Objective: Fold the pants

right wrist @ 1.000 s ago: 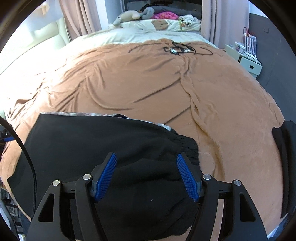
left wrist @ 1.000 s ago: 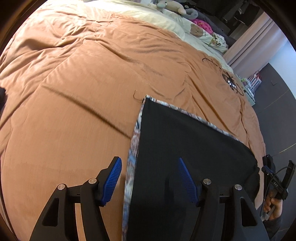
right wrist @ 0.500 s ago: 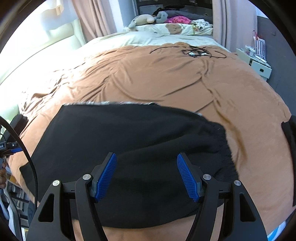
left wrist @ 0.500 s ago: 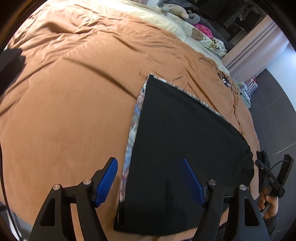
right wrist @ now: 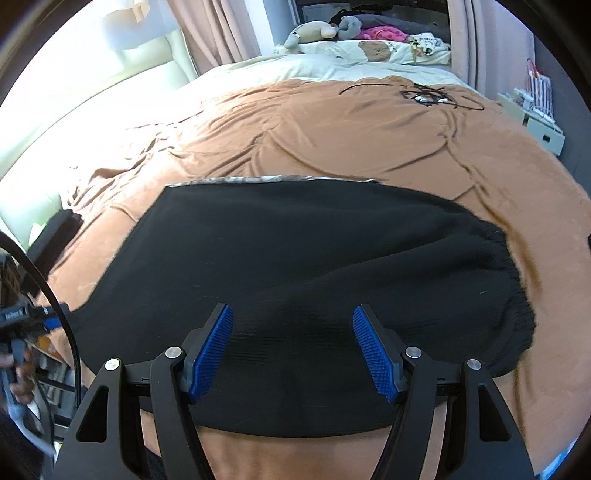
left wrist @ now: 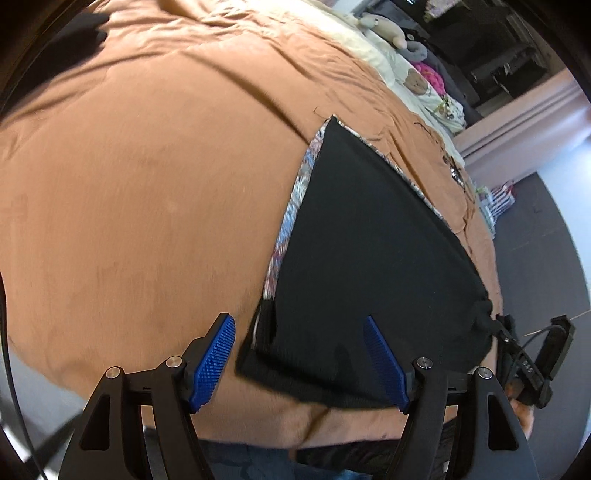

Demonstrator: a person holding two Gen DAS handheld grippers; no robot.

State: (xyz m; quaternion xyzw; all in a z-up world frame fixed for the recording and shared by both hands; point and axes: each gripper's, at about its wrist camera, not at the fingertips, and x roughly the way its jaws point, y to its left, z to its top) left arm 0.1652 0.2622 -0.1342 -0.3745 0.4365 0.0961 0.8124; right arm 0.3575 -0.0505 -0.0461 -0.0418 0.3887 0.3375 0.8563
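Lying flat near the front edge of the bed, the black pants (right wrist: 303,258) are stretched sideways across the right wrist view, the gathered waistband at the right and the leg end at the left. A patterned strip (left wrist: 291,210) shows along two edges; whether it is lining or a separate cloth cannot be told. The near hem is partly hidden behind the fingers of both grippers. The brown blanket (right wrist: 332,133) under the pants is creased, and a tangle of dark cable (right wrist: 424,94) lies on it well beyond them. Stuffed toys (right wrist: 317,31) and pillows are seen at the far end — blurred in the left view. The left gripper (left wrist: 299,363) is held wide apart over the leg-end corner, nothing clamped. The right gripper (right wrist: 291,349) is likewise apart above the fabric.
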